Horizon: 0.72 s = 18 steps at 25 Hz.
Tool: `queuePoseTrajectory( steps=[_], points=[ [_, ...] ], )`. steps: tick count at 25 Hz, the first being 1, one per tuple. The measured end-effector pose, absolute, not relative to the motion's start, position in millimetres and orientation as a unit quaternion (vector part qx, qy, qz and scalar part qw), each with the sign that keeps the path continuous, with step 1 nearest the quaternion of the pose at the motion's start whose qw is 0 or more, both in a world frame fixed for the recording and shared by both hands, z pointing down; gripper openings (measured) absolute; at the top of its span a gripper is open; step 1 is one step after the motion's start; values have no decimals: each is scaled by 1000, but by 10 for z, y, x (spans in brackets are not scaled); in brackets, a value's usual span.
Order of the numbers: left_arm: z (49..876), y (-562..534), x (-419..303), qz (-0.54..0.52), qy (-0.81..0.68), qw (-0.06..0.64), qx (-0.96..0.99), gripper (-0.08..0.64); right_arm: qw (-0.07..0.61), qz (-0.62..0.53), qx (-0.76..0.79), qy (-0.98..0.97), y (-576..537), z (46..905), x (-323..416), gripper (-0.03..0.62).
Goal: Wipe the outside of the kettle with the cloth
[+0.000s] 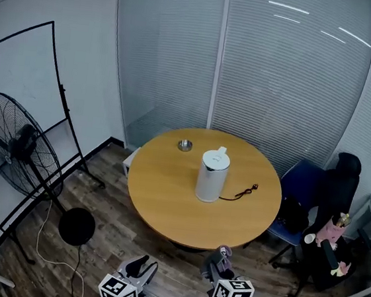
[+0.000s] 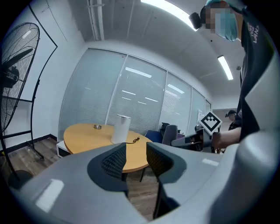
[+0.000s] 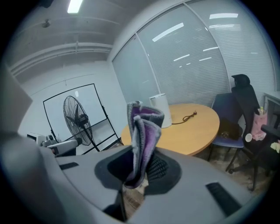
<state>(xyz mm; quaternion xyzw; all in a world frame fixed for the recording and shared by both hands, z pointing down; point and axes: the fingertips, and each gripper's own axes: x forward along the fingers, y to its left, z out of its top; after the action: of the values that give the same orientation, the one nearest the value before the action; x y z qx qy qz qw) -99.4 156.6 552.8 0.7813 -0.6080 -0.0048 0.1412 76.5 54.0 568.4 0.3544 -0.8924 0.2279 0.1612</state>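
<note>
A white kettle stands upright near the middle of the round wooden table. It also shows small and far off in the left gripper view and behind the cloth in the right gripper view. My left gripper is at the bottom of the head view, short of the table. Its jaws stand apart with nothing between them. My right gripper is beside it, shut on a grey and purple cloth that sticks up folded from the jaws. Both grippers are well away from the kettle.
A black cable lies on the table right of the kettle, and a small metal dish sits at the far side. A standing fan and a black frame stand to the left. A blue chair and a black chair stand to the right.
</note>
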Motion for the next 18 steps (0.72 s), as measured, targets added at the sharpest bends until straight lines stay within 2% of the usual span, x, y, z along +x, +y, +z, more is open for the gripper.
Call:
queuePoseTrajectory(
  steps=[8, 18],
  points=[
    [5670, 1211, -1144, -21, -588, 164, 792, 129, 165, 234, 365, -886, 276, 5734, 492, 64],
    [5649, 446, -1399, -24, -603, 164, 780, 129, 174, 239, 348, -889, -559, 5791, 236, 64]
  ],
)
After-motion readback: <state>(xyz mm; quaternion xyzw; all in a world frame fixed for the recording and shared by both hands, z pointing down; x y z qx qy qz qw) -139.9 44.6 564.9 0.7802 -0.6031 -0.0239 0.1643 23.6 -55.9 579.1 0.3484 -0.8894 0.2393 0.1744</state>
